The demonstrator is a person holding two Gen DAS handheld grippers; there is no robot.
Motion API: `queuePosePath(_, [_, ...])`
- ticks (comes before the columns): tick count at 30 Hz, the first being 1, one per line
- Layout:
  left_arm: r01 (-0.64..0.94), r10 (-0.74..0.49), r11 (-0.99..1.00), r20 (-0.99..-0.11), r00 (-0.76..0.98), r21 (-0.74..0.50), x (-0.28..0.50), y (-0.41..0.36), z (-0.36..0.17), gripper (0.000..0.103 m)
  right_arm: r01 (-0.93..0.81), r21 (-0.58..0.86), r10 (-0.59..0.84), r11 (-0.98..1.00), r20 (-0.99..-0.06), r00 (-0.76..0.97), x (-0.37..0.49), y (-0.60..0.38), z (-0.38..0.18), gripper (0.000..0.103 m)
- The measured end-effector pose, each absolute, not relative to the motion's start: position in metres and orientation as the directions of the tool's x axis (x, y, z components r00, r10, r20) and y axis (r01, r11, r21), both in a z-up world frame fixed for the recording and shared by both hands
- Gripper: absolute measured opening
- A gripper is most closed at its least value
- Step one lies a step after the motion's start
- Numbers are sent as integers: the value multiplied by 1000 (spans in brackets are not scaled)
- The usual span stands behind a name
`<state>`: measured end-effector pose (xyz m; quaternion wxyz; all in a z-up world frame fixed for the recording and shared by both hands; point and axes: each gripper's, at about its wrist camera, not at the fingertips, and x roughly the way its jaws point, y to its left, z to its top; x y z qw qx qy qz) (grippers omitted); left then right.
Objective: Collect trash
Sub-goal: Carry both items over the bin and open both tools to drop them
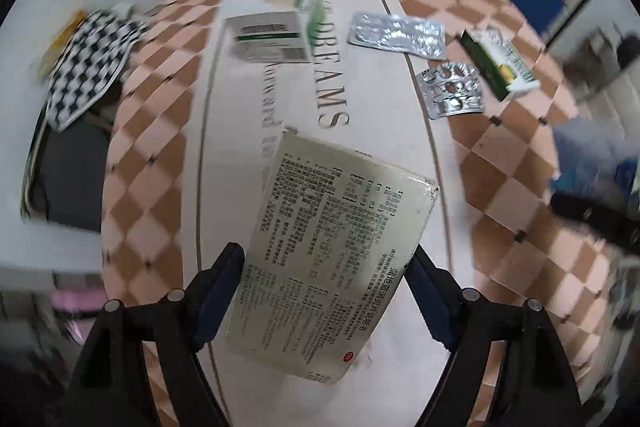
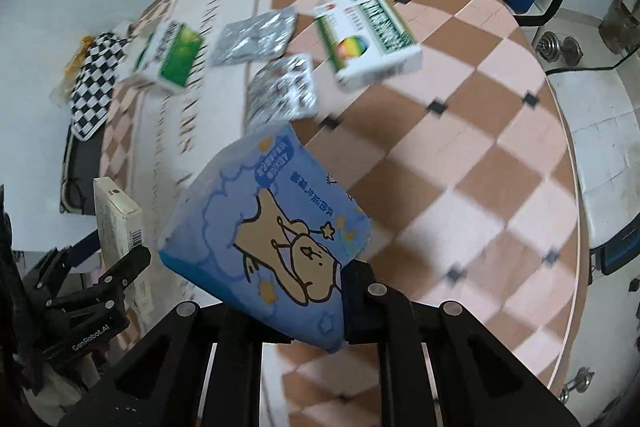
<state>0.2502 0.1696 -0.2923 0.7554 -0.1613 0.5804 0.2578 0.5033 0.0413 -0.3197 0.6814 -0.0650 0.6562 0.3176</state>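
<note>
Blue tissue pack (image 2: 276, 239) hides right gripper's (image 2: 320, 311) left finger.

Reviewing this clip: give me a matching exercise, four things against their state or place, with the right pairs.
Things:
1. beige medicine box
2. blue tissue pack
3. foil blister sheets
4. checkered cloth

States:
A. lying on the table mat
B. clamped in the right gripper
C. beyond the table's edge
D. clamped in the left gripper

Pairs: 1-D, 2-B, 3-A, 4-C
</note>
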Motion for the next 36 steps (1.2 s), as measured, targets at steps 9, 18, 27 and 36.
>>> queuePosePath(9, [-598,113,794,-938,329,-114,168,119,-278,79,-524,350,408,776,-913,-6,373,-11,-280,15])
queuePosePath(18, [-559,-47,794,-941,335,-239,29,65,-303,79,-443,348,380,826,-925,-17,182,-109,-289,15])
queuePosePath(27, [-657,-308,664,-931,195,-357,-50,29,-419,80,-362,321,250,875,-941,-230,63,-177,-402,15])
queuePosePath(36, [-759,-458,522,-879,133,-388,-44,28,-608,81,-297,303,198,905,-921,-336,48,-201,-583,15])
